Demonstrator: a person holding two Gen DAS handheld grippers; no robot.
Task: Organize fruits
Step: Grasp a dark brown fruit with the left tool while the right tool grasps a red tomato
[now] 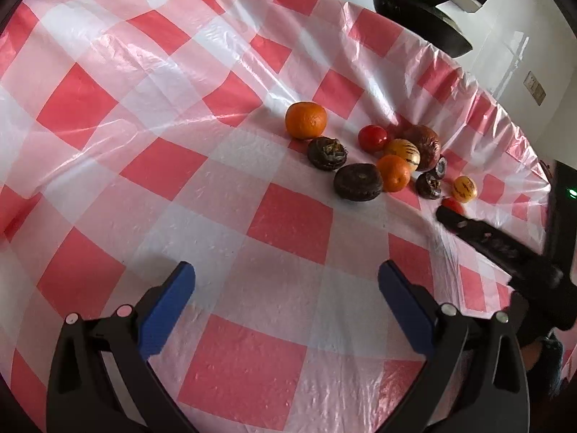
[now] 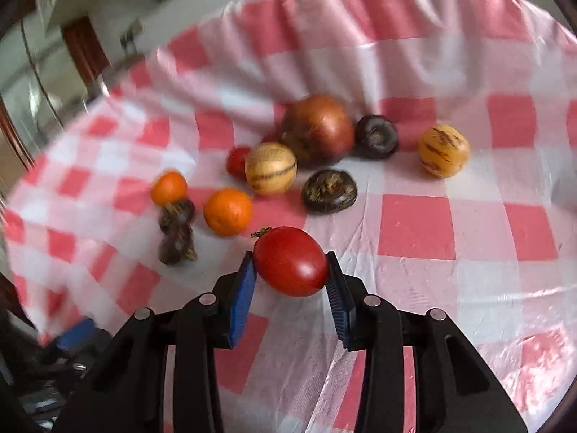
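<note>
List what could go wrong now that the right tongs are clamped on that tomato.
1. The right tongs pinch the red tomato only near their tips; being smooth and rounded, it might slip out or bruise.
2. The fruits lie bunched together; an orange sits close to the tongs and could be knocked rolling.
3. The plastic tablecloth is wrinkled, so a tomato set down might roll.

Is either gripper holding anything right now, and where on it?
The right gripper is shut on a red tomato, its blue pads pressing the tomato's two opposite sides, stem end up-left. The left gripper is open and empty.
</note>
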